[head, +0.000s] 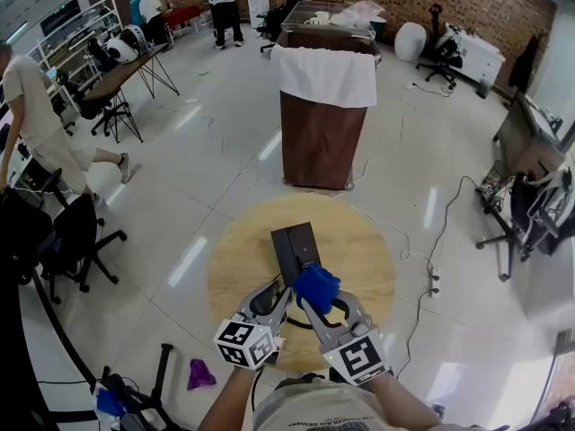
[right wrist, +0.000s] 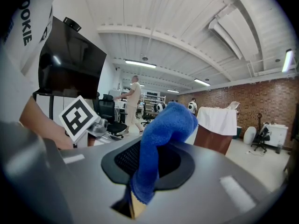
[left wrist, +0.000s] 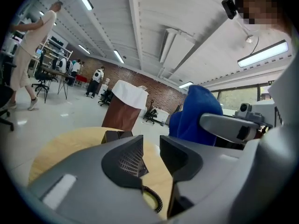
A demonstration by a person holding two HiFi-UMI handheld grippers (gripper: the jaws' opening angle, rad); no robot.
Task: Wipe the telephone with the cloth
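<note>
The left gripper (left wrist: 151, 146) holds its jaws partly apart with nothing between them, beside the right gripper (right wrist: 147, 169) clamped on the blue cloth (right wrist: 164, 125), and just beyond both the black phone (head: 295, 248) lies on the round table (head: 238, 263).

left claw (left wrist: 152, 147) parted, right claw (right wrist: 148, 164) clamped

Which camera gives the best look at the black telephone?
The head view: the telephone sits on the round table, nearly whole from above. The left gripper view catches only a sliver of it behind the left tongs; the right gripper view misses it.
</note>
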